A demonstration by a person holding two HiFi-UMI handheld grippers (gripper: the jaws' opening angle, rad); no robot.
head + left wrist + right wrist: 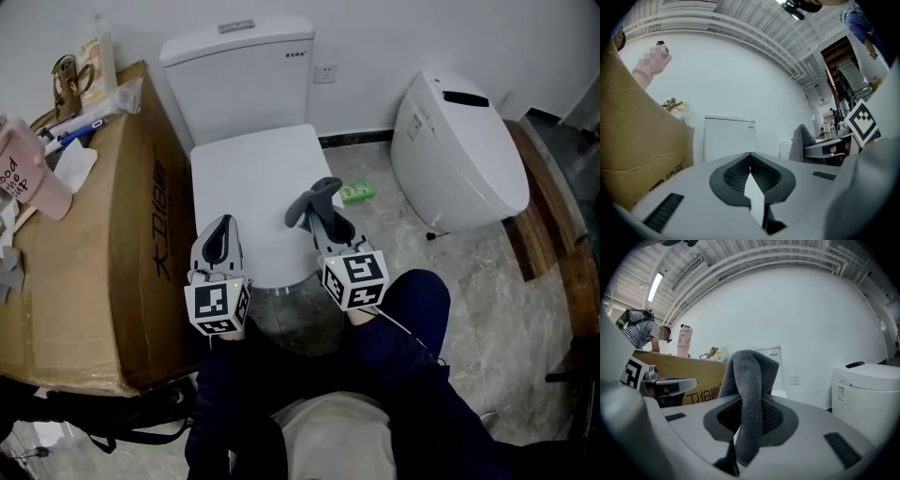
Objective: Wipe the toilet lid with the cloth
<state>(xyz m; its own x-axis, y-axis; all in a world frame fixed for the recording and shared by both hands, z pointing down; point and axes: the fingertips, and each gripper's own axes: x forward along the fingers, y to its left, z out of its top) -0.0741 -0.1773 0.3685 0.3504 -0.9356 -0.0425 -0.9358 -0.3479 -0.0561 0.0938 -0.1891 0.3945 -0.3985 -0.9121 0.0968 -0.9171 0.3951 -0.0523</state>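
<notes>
At your left, the brown cardboard box [112, 234] is showing black printed characters on its side. You are holding the left gripper [220, 230] over the smooth white toilet lid [258, 178], its ribbed jaws pressed together on nothing. Your right gripper [328, 223] is pinching the fuzzy grey cloth [314, 199], which is arching up above the lid's right edge. Only the right gripper view is showing a person in a striped top [640, 331] behind the box.
</notes>
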